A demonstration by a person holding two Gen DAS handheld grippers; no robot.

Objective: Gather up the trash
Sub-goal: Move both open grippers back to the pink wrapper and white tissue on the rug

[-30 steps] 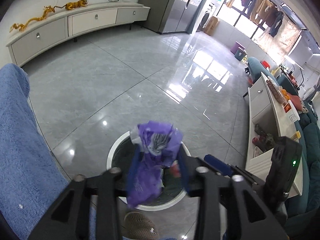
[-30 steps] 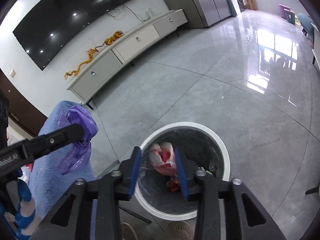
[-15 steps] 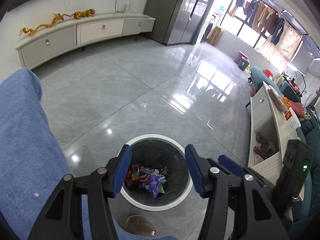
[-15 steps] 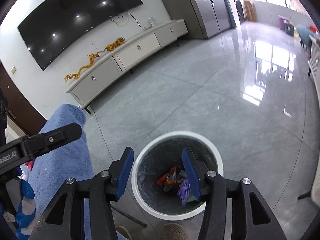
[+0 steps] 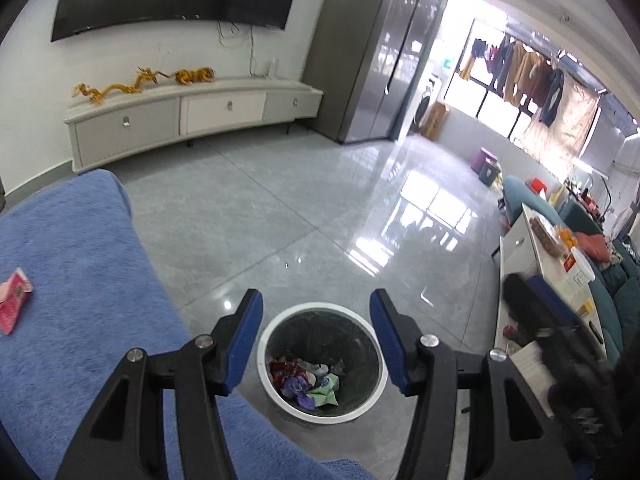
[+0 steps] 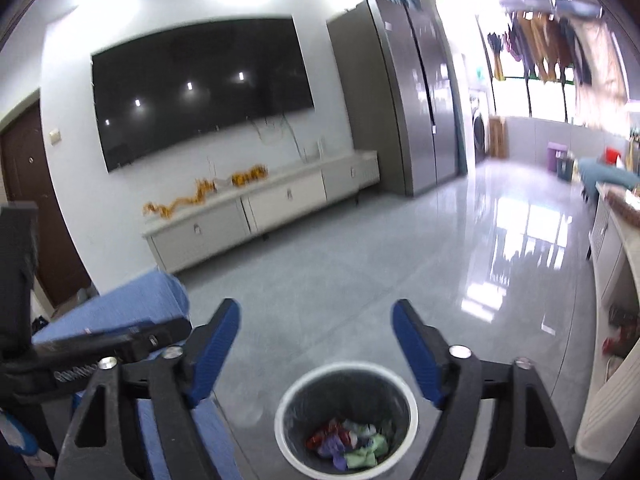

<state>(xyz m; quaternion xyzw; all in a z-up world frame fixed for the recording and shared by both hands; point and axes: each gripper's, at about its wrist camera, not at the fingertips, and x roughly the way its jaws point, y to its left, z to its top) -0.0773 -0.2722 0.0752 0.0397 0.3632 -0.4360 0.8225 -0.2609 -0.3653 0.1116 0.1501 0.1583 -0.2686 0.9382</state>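
Left wrist view: my left gripper (image 5: 316, 340) sits bottom centre, jaws about half spread with nothing between them, and the trash bin (image 5: 276, 336) shows through the gap on the grey floor, so I read this hand as hanging over the bin with no load. Crumpled wrappers (image 5: 306, 382) lie in the bin's bottom, lower centre. At the left edge a pink wrapper (image 5: 14, 302) lies on the blue cloth (image 5: 80, 260), well apart from the bin; I judge that is the next pickup. The right tool is a dark blur at the lower right. Right wrist view: my right gripper (image 6: 316, 348) fills the bottom, jaws opening wide and empty, bin (image 6: 408, 400) below between them with wrappers (image 6: 348, 444) inside. The left gripper (image 6: 120, 340) pokes in from the left edge over the blue cloth (image 6: 132, 304), placed there because the cloth-covered surface is just beside the bin.
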